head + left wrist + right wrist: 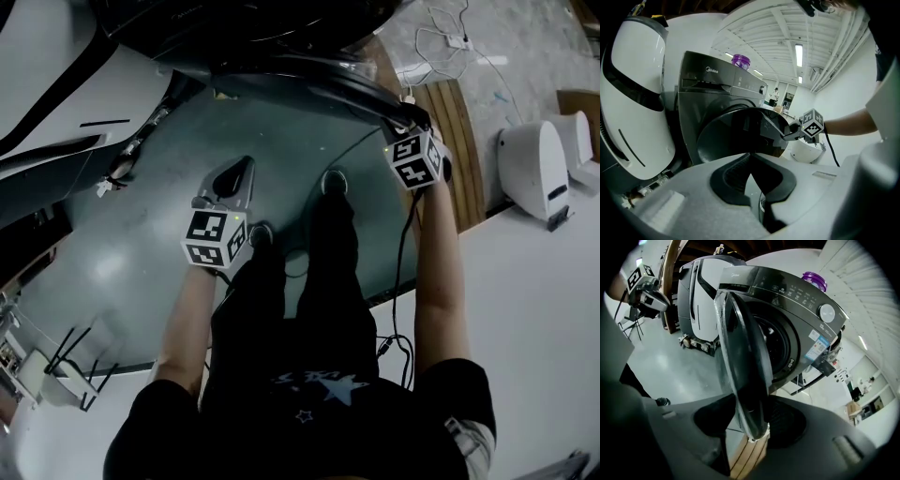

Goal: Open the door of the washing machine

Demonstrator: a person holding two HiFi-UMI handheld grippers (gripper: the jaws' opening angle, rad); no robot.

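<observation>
The dark grey washing machine (pixel 787 291) has its round door (pixel 740 352) swung well out from the drum opening (pixel 776 348). My right gripper (pixel 747 413) is shut on the door's free rim, which fills the gap between its jaws. The left gripper view shows that grip from the side, the right gripper (pixel 792 133) clamped on the door (pixel 740 136). From above, the right gripper (pixel 401 127) sits at the door's (pixel 319 80) right end. My left gripper (pixel 234 178) hovers over the grey floor, away from the door. The left gripper's (pixel 751 157) tips meet, holding nothing.
A tall white appliance (pixel 637 93) stands left of the machine. A purple cap (pixel 740 60) rests on top of the machine. A small white device (pixel 534 169) and wooden slats (pixel 459 131) lie to the right. The person's shoes (pixel 333 183) stand between the grippers.
</observation>
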